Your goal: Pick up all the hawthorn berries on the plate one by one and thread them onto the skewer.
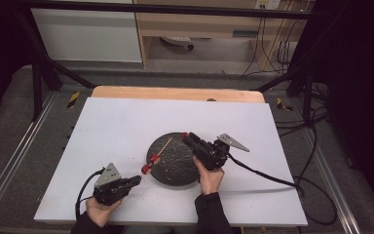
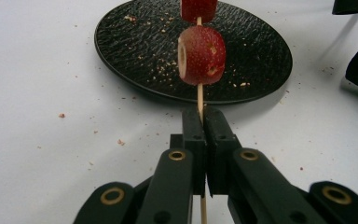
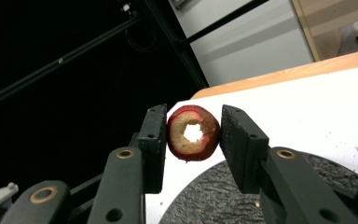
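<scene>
Skewering cored red fruit slices onto a stick. Left gripper [image 2: 204, 122], near the table's [image 1: 126, 122] front-left corner, clamped tight on the stick [image 2: 200, 97], with the stick angled up over the plate [image 1: 173, 168] so crumbs drop there, not on the table. Two slices [image 2: 202, 55] already threaded, the lower one just beyond the jaws, leaving the stick's far end bare for loading. Right gripper [image 3: 193, 135], above the plate's far-right rim, squeezing a third slice [image 3: 193, 133] by its skin, hole left clear and unobstructed between the jaws. Probably next: lining hole up with stick tip; a light squeeze is needed, the soft ring being likely to crush or split.
</scene>
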A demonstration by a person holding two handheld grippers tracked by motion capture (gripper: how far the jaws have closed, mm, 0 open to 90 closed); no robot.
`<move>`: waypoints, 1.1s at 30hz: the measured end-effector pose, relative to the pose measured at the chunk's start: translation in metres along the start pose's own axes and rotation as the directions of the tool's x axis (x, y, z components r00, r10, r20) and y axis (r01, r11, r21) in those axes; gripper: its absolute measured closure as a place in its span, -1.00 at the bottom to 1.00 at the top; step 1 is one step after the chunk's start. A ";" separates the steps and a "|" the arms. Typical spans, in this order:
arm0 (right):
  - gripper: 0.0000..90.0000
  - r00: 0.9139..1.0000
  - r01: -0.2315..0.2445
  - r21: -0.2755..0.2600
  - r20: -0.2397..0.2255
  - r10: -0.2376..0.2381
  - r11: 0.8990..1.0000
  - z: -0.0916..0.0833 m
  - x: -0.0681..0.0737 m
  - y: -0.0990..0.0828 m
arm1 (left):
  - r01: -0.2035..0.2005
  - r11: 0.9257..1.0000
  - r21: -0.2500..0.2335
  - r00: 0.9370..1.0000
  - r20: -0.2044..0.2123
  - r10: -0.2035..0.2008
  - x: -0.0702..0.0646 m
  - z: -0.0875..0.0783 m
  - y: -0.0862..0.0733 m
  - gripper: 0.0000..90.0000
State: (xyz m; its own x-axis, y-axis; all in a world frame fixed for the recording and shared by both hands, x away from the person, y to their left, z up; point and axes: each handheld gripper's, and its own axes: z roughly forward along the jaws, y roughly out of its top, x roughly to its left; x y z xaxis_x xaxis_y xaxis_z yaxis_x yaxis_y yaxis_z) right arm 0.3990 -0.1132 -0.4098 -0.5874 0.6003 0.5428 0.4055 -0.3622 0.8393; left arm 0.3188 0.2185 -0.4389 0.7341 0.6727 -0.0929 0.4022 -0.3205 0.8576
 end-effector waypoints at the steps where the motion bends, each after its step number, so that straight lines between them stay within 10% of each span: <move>1: 0.39 1.000 -0.009 -0.009 -0.002 0.009 1.000 0.000 0.000 0.000 | 0.000 1.000 -0.003 1.000 0.000 0.000 -0.001 0.000 0.000 0.95; 33: 0.39 0.982 -0.189 -0.209 -0.066 0.179 0.959 0.011 -0.008 0.018 | 0.029 0.996 -0.086 0.999 -0.016 -0.030 -0.031 0.031 0.030 0.95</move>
State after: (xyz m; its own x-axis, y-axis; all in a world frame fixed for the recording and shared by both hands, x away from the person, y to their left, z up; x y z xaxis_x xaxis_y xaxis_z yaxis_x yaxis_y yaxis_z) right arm 0.4183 -0.1166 -0.3993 -0.5500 0.4772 0.6854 0.3536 -0.6105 0.7087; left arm 0.3248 0.1670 -0.4264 0.7127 0.6926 -0.1108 0.3746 -0.2423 0.8950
